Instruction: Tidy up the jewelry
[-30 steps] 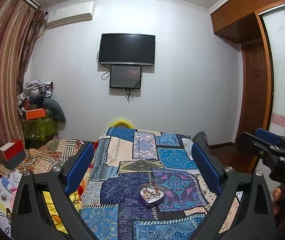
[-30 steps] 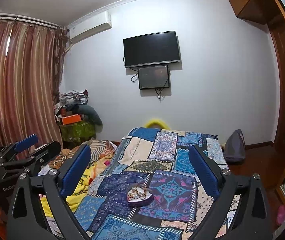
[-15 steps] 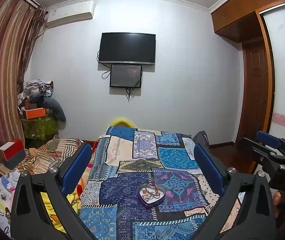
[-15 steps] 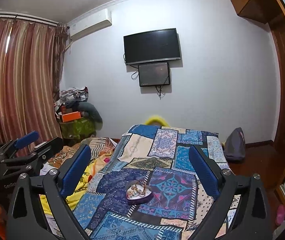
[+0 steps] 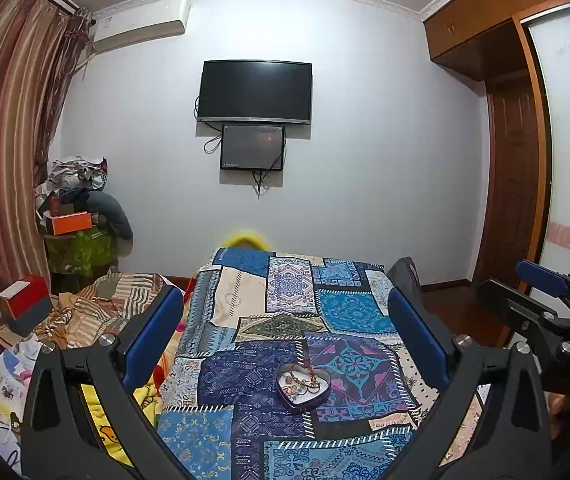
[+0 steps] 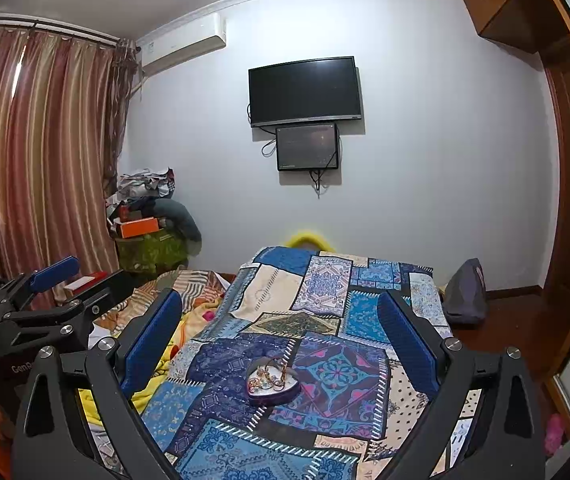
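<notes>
A heart-shaped tin (image 5: 303, 388) sits on the patchwork bedspread (image 5: 285, 320), holding a tangle of gold-coloured chains and rings (image 5: 300, 380); the single pieces are too small to tell apart. From the left wrist view the tin lies between the 2 blue-padded fingers of the left gripper (image 5: 285, 336), nearer the camera than their tips and touching neither. That gripper's jaws stand wide apart with nothing in them. The right gripper (image 6: 281, 332) hangs over the same stretch of bed, its jaws likewise spread wide and empty, and the tin (image 6: 273, 386) shows low between its fingers, a little left of centre. Each gripper appears at the edge of the other's view: the right one at the far right of the left camera, the left one at the far left of the right camera. On the far wall a black television (image 5: 255, 91) hangs above a smaller dark screen (image 5: 252, 147), and striped curtains (image 6: 41, 152) cover the left side of the room
</notes>
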The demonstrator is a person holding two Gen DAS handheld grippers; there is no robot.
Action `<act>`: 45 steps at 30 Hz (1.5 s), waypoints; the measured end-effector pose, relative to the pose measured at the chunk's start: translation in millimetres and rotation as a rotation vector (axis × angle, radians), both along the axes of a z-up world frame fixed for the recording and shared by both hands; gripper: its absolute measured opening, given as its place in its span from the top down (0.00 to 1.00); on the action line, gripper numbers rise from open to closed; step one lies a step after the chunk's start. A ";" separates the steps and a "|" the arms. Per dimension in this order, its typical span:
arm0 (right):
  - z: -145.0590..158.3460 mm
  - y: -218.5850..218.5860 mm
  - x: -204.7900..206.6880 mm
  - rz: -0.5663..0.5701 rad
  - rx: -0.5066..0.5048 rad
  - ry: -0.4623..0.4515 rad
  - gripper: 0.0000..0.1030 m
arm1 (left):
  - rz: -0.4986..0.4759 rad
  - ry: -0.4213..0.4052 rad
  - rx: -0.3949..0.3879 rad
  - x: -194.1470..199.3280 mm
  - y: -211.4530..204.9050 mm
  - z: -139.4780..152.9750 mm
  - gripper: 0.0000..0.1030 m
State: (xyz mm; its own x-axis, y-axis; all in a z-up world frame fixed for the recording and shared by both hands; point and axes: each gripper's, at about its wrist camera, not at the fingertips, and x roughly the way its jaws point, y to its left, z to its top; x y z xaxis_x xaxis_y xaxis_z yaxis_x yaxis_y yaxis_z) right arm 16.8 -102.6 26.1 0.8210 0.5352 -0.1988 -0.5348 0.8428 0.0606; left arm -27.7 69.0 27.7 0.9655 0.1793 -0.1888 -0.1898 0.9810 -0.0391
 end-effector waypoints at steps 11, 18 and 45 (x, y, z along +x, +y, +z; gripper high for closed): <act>0.0 -0.9 2.6 -0.005 0.003 0.008 0.05 | 0.000 0.005 -0.001 2.0 -1.5 -1.4 0.00; 0.7 -1.4 3.8 -0.005 0.003 0.011 0.05 | -0.002 0.005 0.005 2.3 -3.0 -1.3 0.00; -0.5 -2.7 4.7 -0.009 0.003 0.011 0.05 | -0.055 0.018 -0.013 4.1 -3.9 -0.3 0.00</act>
